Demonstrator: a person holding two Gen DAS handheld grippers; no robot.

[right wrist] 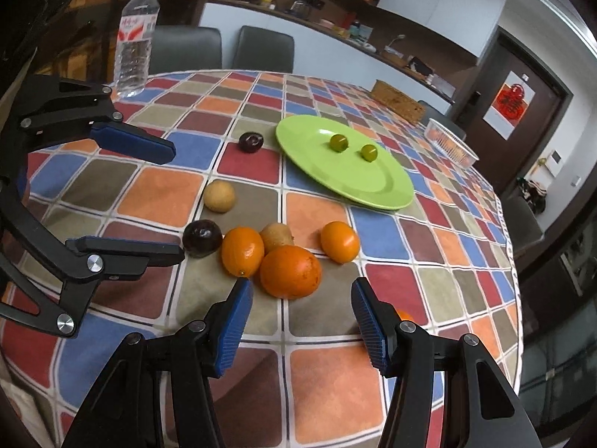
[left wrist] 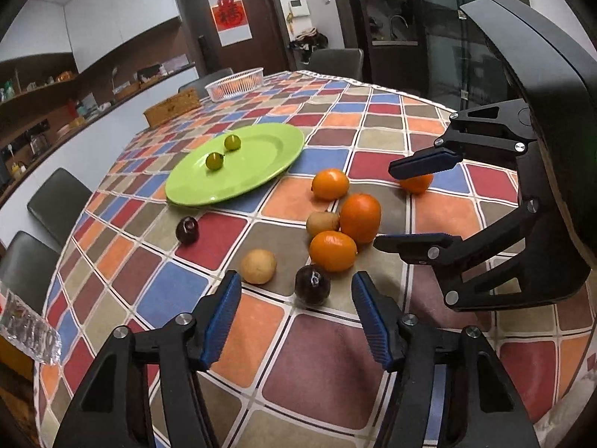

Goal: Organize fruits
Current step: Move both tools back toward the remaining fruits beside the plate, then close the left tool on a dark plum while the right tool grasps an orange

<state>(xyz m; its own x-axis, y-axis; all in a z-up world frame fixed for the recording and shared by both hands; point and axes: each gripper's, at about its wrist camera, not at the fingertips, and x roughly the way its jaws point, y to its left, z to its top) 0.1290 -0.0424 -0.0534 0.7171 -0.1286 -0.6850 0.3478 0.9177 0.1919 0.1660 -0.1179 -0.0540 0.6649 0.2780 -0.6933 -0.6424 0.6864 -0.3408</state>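
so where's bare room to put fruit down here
Most of the green plate is bare, beside its two green fruits. Bare cloth lies under the grippers. It is crowded around the big orange.

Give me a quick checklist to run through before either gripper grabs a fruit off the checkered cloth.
1. Left gripper empty, fingers apart: ok.
2. Right gripper empty, fingers apart: ok.
3. Dark plum lies in front of the left gripper, not yet between its fingers: ok.
4. Large orange stands clear of its neighbours: not ok, it touches the kiwi and a small orange.
5. Green plate has room: ok, only two green fruits on it.
6. Fruit firmness: cannot tell.
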